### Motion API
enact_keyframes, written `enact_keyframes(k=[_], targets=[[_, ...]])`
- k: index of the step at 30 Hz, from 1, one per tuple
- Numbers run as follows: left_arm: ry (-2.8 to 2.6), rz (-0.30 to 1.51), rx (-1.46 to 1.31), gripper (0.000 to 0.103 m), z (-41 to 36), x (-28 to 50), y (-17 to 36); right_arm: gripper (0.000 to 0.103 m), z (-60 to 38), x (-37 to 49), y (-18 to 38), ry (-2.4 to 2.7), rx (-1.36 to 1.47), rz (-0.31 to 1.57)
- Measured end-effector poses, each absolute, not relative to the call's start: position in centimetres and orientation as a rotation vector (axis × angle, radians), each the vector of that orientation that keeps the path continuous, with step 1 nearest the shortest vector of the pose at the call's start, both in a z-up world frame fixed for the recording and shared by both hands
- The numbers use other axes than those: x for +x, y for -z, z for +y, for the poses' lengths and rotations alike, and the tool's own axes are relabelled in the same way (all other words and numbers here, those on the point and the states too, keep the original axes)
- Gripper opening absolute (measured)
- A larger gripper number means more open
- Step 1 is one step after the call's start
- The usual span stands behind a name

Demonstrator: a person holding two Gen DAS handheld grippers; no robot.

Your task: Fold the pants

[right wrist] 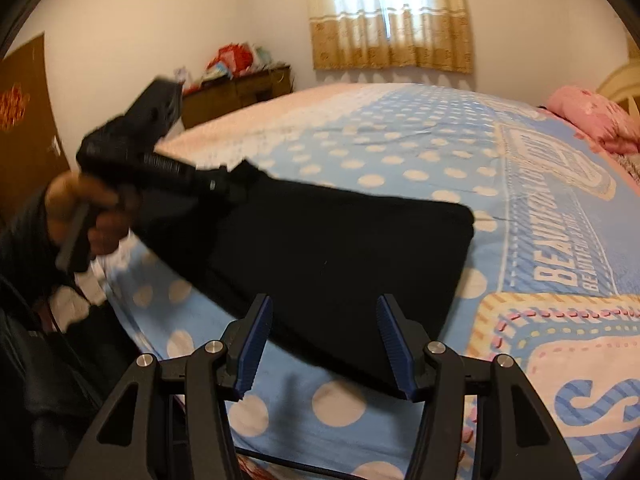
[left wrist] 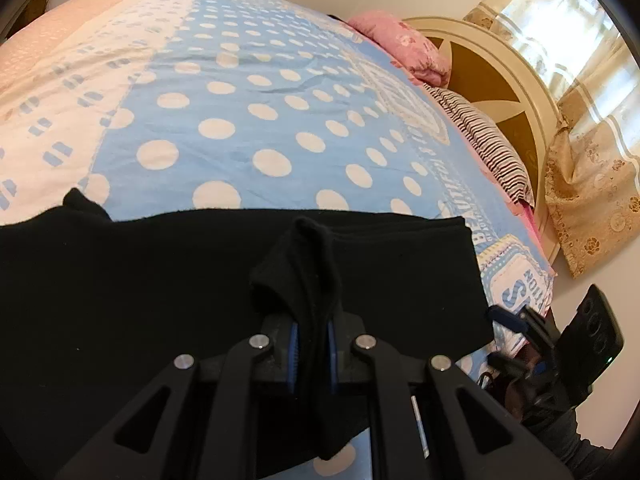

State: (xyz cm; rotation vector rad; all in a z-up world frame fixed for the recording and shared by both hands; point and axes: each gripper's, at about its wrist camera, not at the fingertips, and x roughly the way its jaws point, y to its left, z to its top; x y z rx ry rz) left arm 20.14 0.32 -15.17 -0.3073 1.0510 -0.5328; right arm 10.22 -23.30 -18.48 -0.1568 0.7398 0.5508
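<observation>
Black pants (right wrist: 340, 248) are lying partly folded on the bed (right wrist: 420, 152); left gripper (left wrist: 313, 344) is pinching their edge; right gripper (right wrist: 324, 344) is hovering nearby, fingers apart; folding appears unfinished.

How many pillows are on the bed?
2. A pink flowered pillow lies at the head of the polka-dot blue bedspread, and a black-and-white striped pillow lies right beside it along the cream headboard. Others may be hidden.

bed (right wrist: 420, 152) with blue polka-dot cover, cream headboard (left wrist: 492, 80), pink pillow (left wrist: 404, 46). white walls, gold curtains (right wrist: 388, 16) over lit window. wooden cabinet (right wrist: 240, 92) in corner, probably cluttered.
</observation>
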Motion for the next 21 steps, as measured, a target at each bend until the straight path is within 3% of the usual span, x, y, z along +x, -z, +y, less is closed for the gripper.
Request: enact_keyframes(k=[10,18,21], targets=[[0.512,1.031,-0.271,0.013,0.7,20.0,15.8,0.057,-23.2,10.3,19.1,-0.538,-0.165,0.766],[0.464,1.003,-0.269,0.044,3.0,19.6,15.6,0.057,-21.4,10.5,16.2,-0.622,-0.170,0.734],[0.448,0.959,-0.258,0.046,3.8,19.2,14.9,0.057,-18.4,11.0,16.1,-0.686,-0.221,0.737]])
